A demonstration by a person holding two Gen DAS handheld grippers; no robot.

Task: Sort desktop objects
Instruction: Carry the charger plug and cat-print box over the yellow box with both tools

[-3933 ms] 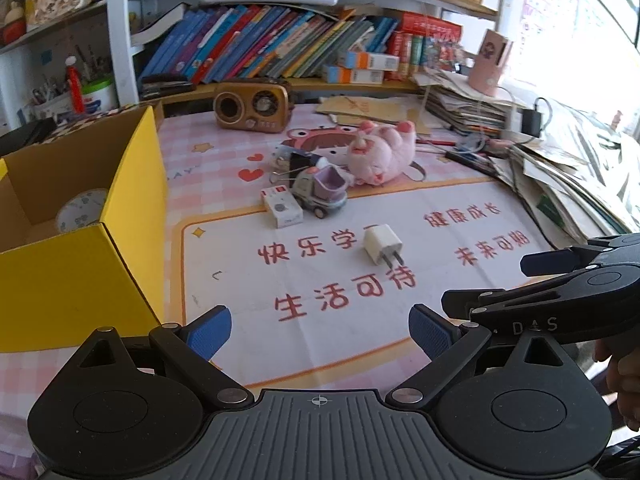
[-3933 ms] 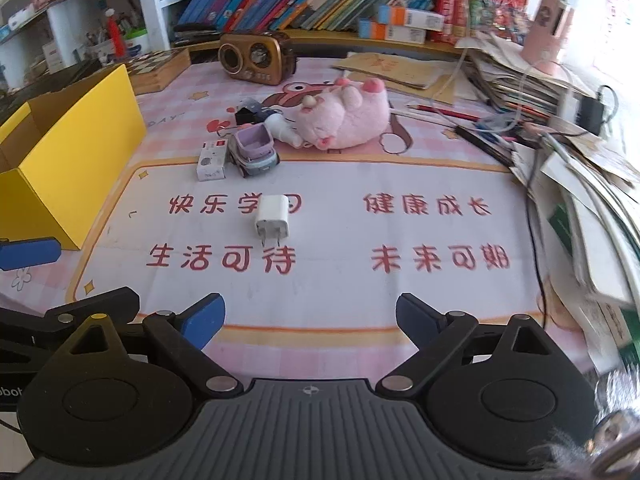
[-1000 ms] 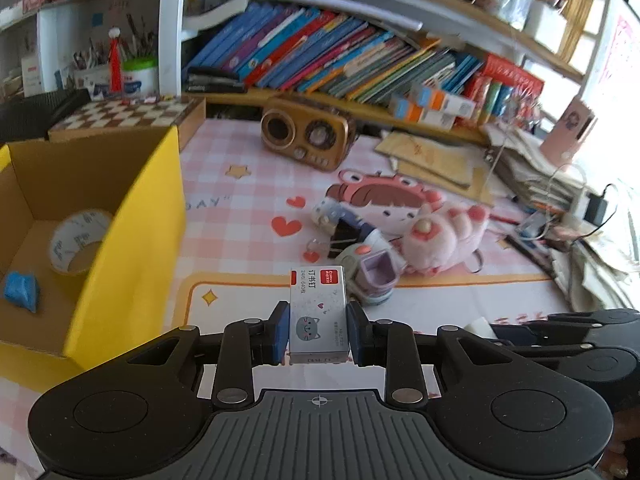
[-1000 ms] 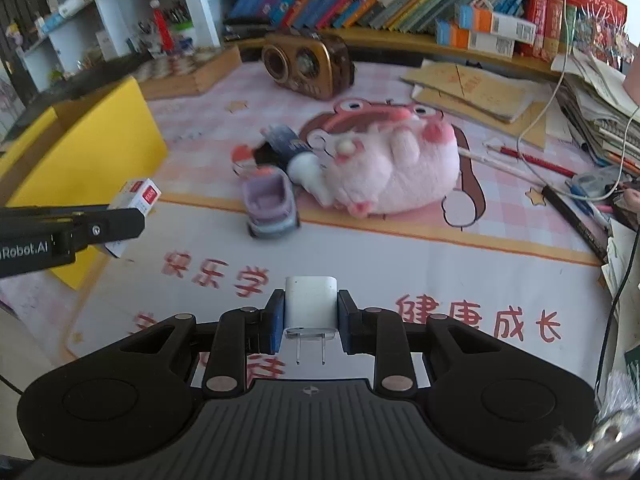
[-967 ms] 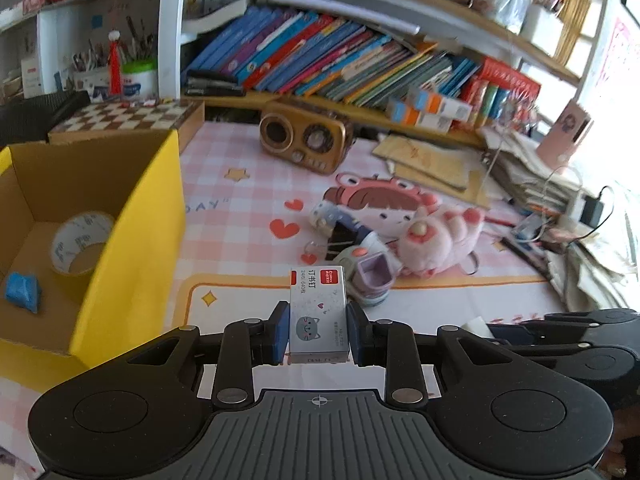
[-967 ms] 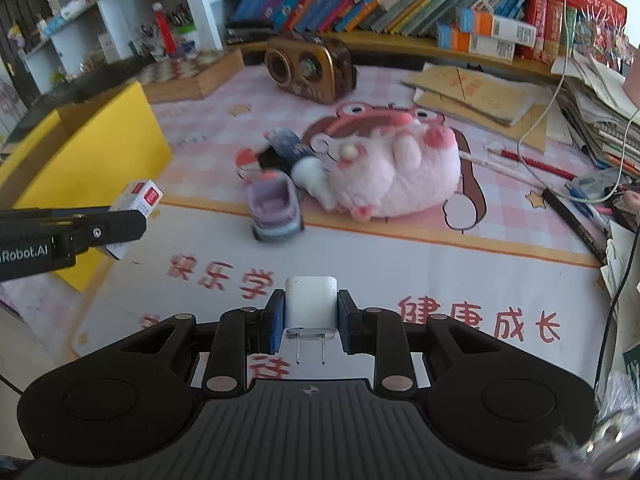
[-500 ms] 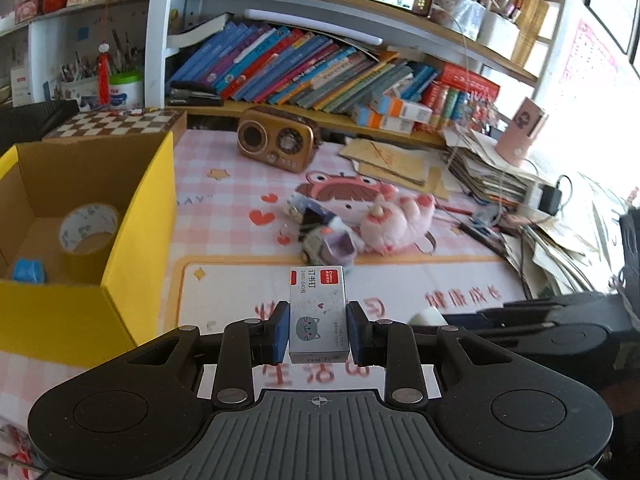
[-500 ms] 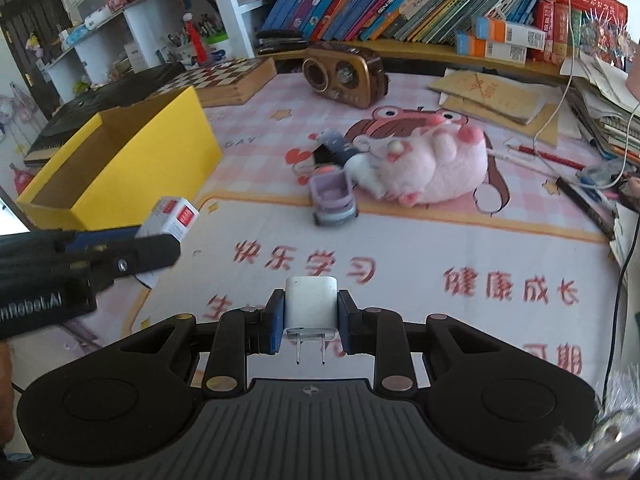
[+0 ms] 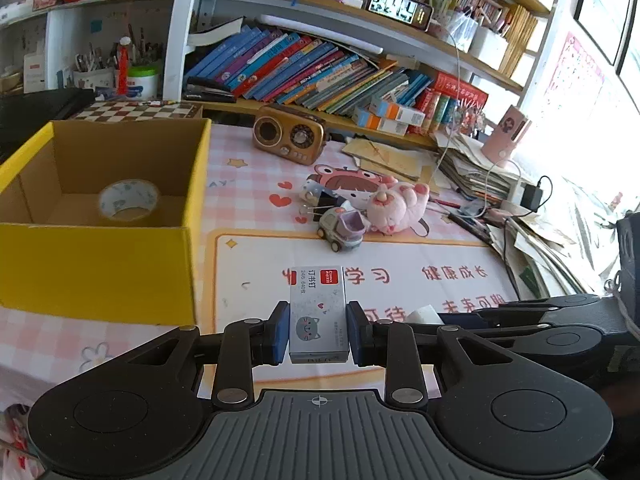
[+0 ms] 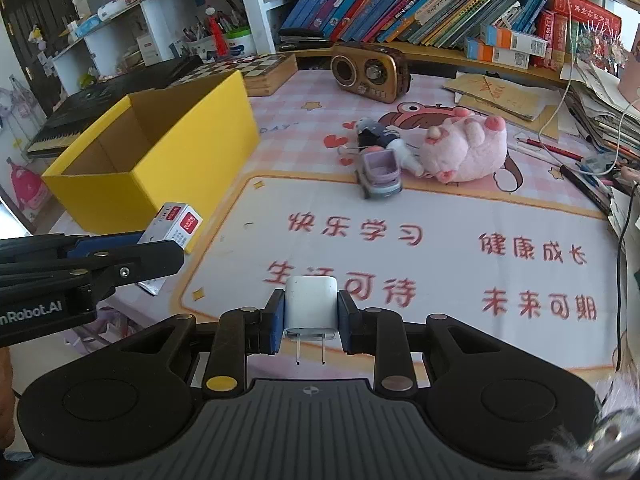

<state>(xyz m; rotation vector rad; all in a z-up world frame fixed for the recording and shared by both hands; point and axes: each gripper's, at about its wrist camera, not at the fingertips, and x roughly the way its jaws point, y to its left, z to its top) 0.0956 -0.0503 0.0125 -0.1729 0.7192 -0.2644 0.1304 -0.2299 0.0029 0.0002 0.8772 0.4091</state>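
The left gripper [image 9: 318, 330] clamps a staple box [image 9: 317, 312]; the right gripper [image 10: 311, 318] clamps a white charger [image 10: 310, 308], both right of the yellow box [image 9: 100, 264]. Releasing short of its near wall could drop either outside.

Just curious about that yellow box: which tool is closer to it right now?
Left. The left tool, holding the staple box, is just beside the yellow box; the right tool, holding the charger, is farther out over the mat.
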